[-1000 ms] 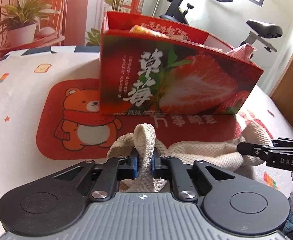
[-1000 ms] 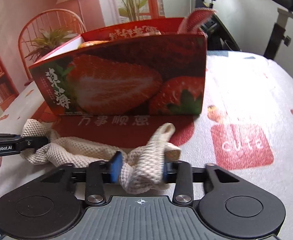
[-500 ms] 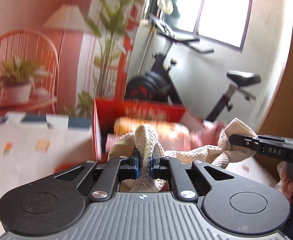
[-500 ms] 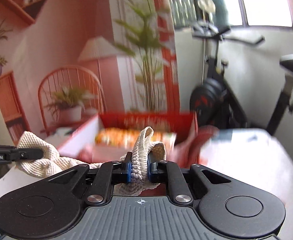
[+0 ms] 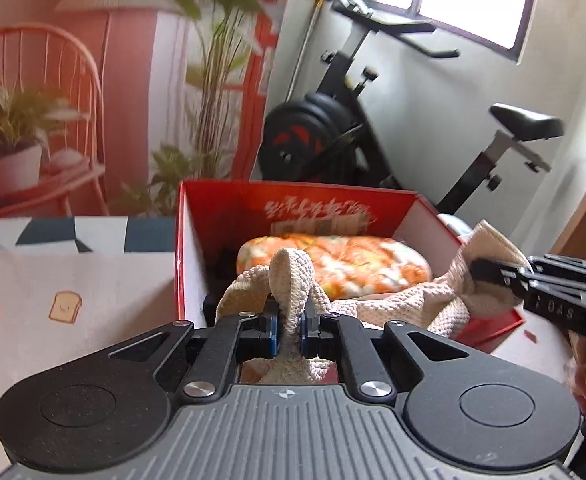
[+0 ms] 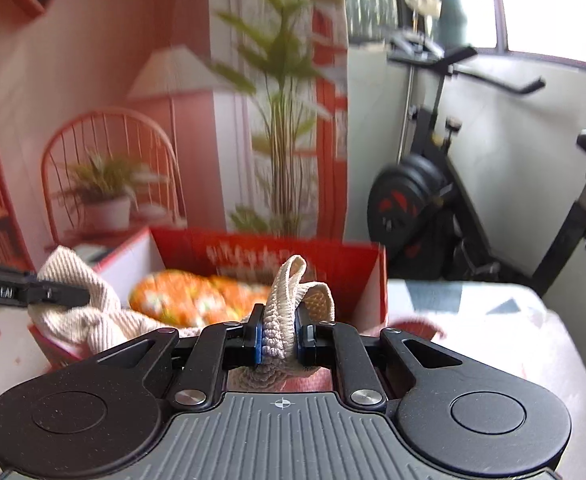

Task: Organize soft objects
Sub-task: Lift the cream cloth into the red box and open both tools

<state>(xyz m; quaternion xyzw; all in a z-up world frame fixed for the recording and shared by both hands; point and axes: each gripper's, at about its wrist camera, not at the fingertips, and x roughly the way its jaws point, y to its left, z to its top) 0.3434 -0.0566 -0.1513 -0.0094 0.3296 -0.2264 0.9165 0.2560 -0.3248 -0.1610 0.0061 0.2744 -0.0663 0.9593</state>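
Here the left gripper (image 5: 288,330) was clamped on a bunched fold of the cream knit cloth (image 5: 397,300), blue pads (image 5: 272,332) pinching it tight. The right gripper (image 6: 279,338) was likewise closed on the cloth's other end. The cloth hung stretched between them over the near edge of the open red box (image 5: 189,240), which stood on the patterned table cover (image 5: 73,280). Inside the box, farther back, lay an orange patterned cushion (image 5: 345,264). An exercise bike (image 5: 353,128) stood beyond.
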